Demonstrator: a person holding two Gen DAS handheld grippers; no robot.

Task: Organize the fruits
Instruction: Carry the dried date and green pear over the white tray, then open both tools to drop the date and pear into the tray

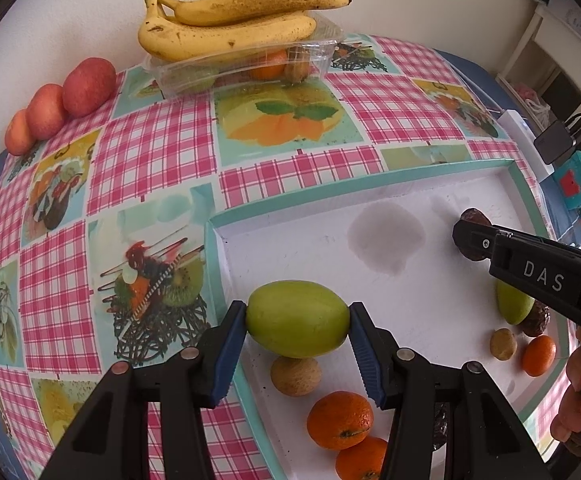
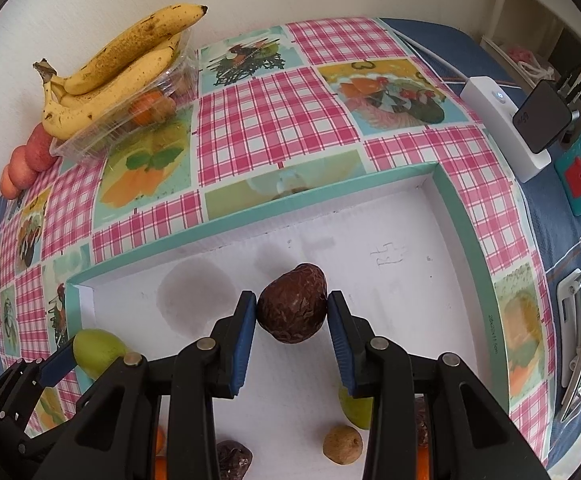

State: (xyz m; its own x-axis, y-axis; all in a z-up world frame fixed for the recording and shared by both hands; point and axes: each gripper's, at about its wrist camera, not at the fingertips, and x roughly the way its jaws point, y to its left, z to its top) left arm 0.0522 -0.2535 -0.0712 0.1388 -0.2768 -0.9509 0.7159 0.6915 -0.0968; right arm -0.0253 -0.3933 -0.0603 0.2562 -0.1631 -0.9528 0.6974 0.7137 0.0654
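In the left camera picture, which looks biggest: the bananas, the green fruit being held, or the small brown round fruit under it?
1. bananas
2. green fruit, though it is nearest the camera, which may flatter it
3. small brown round fruit

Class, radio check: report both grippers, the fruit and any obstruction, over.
Left gripper shut on green fruit. Right gripper shut on wrinkled brown fruit. Both over white tray. Nothing blocking.
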